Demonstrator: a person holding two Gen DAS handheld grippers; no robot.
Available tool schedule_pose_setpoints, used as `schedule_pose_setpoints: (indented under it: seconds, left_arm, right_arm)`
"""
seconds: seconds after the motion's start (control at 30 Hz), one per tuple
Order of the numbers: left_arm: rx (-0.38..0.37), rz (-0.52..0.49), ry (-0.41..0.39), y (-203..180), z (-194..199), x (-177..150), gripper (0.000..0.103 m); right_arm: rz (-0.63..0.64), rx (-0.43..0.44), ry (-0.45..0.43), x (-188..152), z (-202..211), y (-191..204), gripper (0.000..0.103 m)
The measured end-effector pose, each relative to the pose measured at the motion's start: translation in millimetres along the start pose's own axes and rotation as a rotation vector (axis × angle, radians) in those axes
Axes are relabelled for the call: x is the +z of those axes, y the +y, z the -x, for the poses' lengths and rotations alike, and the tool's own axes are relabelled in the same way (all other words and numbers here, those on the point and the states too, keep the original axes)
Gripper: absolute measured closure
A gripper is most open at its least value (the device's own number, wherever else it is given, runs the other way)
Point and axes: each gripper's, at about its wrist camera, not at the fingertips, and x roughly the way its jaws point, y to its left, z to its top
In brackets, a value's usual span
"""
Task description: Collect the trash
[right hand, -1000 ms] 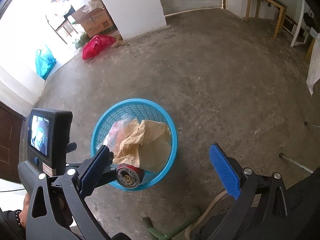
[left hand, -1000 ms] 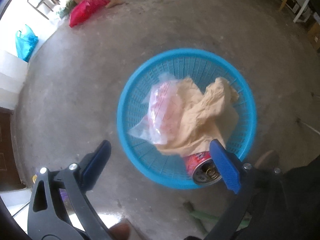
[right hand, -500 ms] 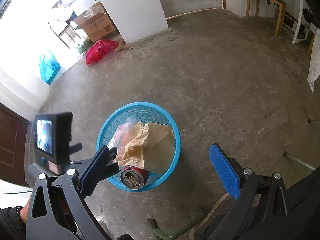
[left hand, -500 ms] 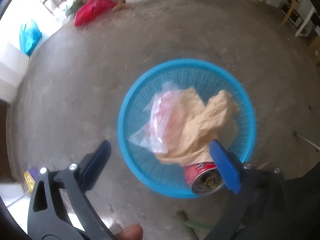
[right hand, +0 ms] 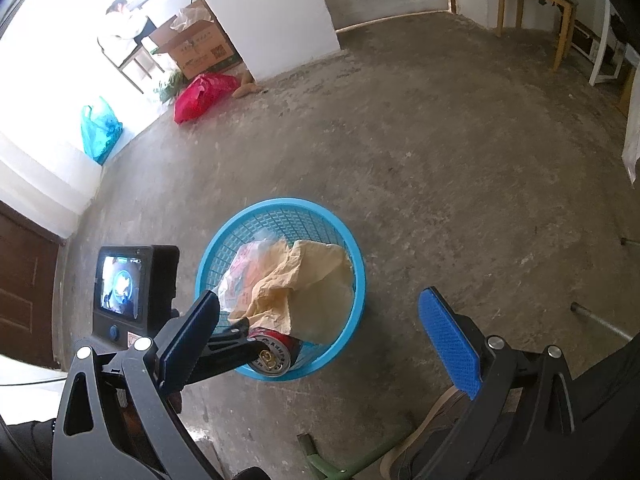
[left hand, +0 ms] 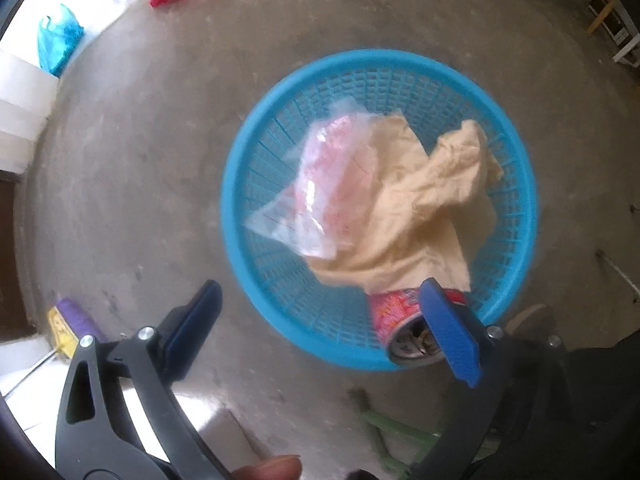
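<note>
Bare grey concrete floor (right hand: 440, 152), stained and scuffed, runs to a white wall block (right hand: 272, 12) at the far side. Hard daylight pours in from the open left side, washing out that corner. A cardboard box (right hand: 200, 46) sits against the wall, a red bag (right hand: 200, 96) and a teal bag (right hand: 100, 128) near it. A wooden chair (right hand: 532, 4) stands far right; a dark brown door (right hand: 24, 284) sits left.

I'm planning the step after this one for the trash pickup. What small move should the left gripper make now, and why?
Probably lift the left gripper away from the blue basket. Its fingers stand open and hold nothing, and the red can, the tan paper and the plastic bag already lie in the basket.
</note>
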Motion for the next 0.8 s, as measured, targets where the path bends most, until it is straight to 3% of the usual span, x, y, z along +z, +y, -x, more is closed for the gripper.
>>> schedule_pose_setpoints:
  seconds: [0.27, 0.57, 0.8]
  left_arm:
    - [-0.023, 0.066, 0.035, 11, -8, 3, 0.008]
    - [0.116, 0.066, -0.016, 16, -15, -1, 0.008]
    - [0.114, 0.027, -0.006, 6, -19, -6, 0.008]
  right_arm:
    - [-0.003, -0.003, 0.011, 0, -2, 1, 0.006]
    - [0.005, -0.002, 0.016, 0, -3, 2, 0.006]
    - [0.007, -0.002, 0.013, -1, -3, 2, 0.006]
